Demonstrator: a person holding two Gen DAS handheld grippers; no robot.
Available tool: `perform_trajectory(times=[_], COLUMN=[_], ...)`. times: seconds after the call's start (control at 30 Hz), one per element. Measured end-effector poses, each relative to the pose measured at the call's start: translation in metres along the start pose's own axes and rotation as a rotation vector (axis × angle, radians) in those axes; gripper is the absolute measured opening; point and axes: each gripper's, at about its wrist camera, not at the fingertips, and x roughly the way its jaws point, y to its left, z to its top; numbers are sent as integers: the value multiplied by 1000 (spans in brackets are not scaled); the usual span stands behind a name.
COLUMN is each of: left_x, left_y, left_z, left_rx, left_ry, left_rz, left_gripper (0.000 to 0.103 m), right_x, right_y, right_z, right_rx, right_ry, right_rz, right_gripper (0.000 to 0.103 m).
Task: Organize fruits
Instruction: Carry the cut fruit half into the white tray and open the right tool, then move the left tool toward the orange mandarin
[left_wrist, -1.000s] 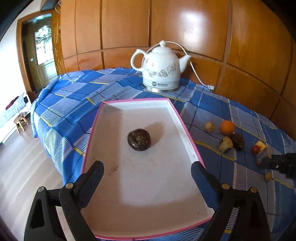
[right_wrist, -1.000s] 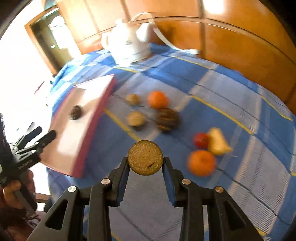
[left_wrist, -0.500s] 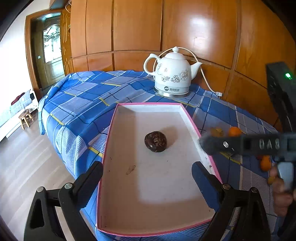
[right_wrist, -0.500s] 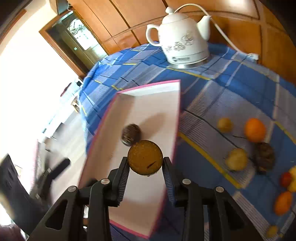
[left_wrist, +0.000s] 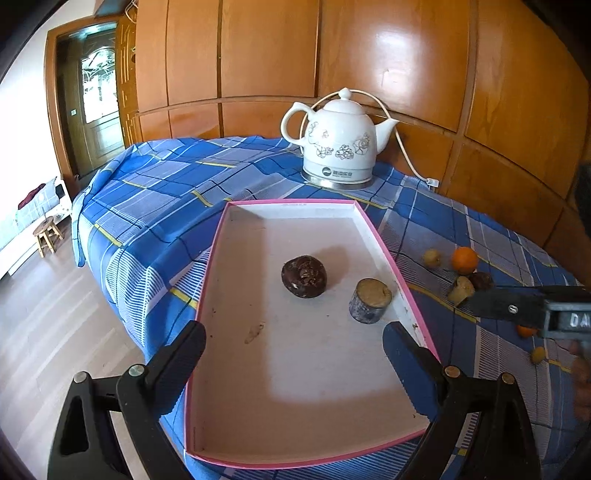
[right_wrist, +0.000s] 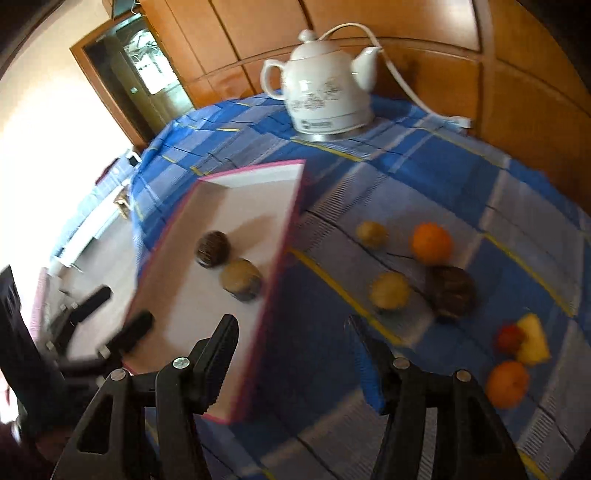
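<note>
Left wrist view: pink-rimmed tray (left_wrist: 221, 266) fills the centre of frame, on a blue plaid cloth (left_wrist: 159, 192). Two pieces lie on the tray floor at mid-frame: a dark round fruit (left_wrist: 304, 276), and just to its lower right a stubby cut piece (left_wrist: 370, 301) with a tan top face, close to the tray's right rim, apart from the dark one. Left gripper (left_wrist: 293, 354) at bottom of frame, jaws spread wide over the tray's near end, nothing between them.

White kettle (left_wrist: 338, 147) stands upper centre, beyond the tray's far end, cord trailing right.

Right of the tray, loose on the cloth: an orange (left_wrist: 464, 259), a small yellowish fruit (left_wrist: 432, 257), another cut piece (left_wrist: 460, 289) and a dark fruit (left_wrist: 482, 280) touching it.

Right wrist view, blurred: right gripper (right_wrist: 291, 358) at bottom centre, jaws opening, gap bare, hanging over the tray's right rim and the cloth. Lower right: a second orange (right_wrist: 506, 384), a red fruit (right_wrist: 509, 338) beside a yellow wedge (right_wrist: 532, 343), possibly pineapple
</note>
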Motion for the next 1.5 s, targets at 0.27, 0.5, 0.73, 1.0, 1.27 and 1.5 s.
perform_trajectory(times=[0.27,0.5,0.73,1.0,1.27,1.5], left_x=[-1,-7,-9,-11,-14,-16], left_y=[-12,-22,-33,-43,-56,-70], left_z=[-1,-1,-2,-2,0,-1], left_rx=[39,77,119,154,193,226], left_ry=[6,-17,-25,-32,-42,-44], left_rz=[-9,-11,-15,-18,-20,-28], left_gripper=[97,97,97,97,98,100], right_x=[-37,-79,-103,-114,-109,-106], right_y=[-33,-50,-87,-110,-135,-140], right_z=[-22,-30,-26,-31,-38,-39], right_rx=[-27,-38,62,73,122,131], right_ry=[-67,-231,-243,-229,-206,-185], right_rz=[-173,-308,-306,-329,-338,-330], right_gripper=[60,60,60,60,60,60])
